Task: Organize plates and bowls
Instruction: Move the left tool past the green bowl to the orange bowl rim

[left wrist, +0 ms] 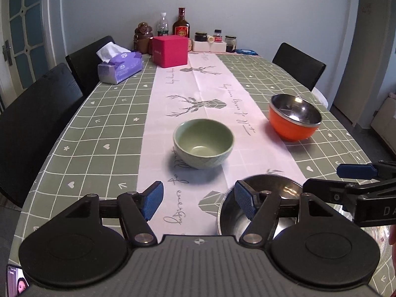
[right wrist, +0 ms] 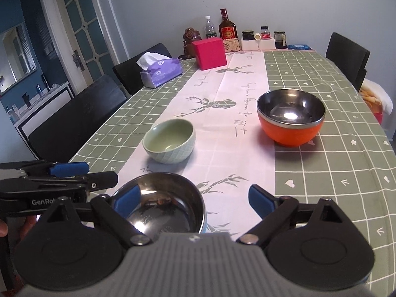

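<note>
A long table [left wrist: 86,133], covered by a green checked cloth with a pale runner [left wrist: 198,91] down the middle, is seen from both wrists. An orange bowl with a steel lining [right wrist: 292,121] is set to the right of the runner, a green ceramic bowl [right wrist: 169,143] stands upright on the runner, and a steel bowl [right wrist: 163,203] lies nearest, at the table's near edge. The right gripper [right wrist: 195,200] is held with fingers spread wide, one pad over the steel bowl's rim, nothing clamped. The left gripper [left wrist: 198,198] is likewise parted and empty.
</note>
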The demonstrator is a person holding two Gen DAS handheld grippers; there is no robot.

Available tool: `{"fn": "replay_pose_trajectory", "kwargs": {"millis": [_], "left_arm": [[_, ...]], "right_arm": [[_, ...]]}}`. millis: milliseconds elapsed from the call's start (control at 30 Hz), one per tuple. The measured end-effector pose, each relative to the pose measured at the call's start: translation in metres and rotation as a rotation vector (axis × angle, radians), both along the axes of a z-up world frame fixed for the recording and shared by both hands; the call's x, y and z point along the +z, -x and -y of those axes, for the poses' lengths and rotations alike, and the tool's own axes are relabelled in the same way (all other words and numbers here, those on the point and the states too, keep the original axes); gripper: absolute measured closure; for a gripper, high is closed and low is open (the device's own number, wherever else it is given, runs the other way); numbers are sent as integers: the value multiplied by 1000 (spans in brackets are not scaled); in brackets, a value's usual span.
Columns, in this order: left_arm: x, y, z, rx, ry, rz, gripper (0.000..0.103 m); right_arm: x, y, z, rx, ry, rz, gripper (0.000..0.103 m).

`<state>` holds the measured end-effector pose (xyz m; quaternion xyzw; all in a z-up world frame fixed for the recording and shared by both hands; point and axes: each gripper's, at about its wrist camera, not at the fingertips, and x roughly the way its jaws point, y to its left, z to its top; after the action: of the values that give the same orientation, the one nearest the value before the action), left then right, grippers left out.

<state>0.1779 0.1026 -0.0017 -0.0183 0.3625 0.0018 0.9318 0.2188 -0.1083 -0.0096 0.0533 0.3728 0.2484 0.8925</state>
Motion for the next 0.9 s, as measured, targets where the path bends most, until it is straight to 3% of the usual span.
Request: {"fn": "replay_pose_trajectory", "kwargs": {"millis": [300, 533, 733, 900], "left_arm": [[0, -24, -27, -2, 21, 33, 28], [-3, -54, -52, -10, 163, 28, 37], [-13, -75, -57, -6, 193, 0, 48], [-3, -80, -48, -39, 242, -11, 49]], "right_arm": [[1, -33, -19, -9, -18, -43, 15], [-9, -63, -25, -27, -56, -123, 22], [-12, -87, -27, -41, -83, -170, 26], [-11, -99, -9, -82, -93, -188, 27]]}}
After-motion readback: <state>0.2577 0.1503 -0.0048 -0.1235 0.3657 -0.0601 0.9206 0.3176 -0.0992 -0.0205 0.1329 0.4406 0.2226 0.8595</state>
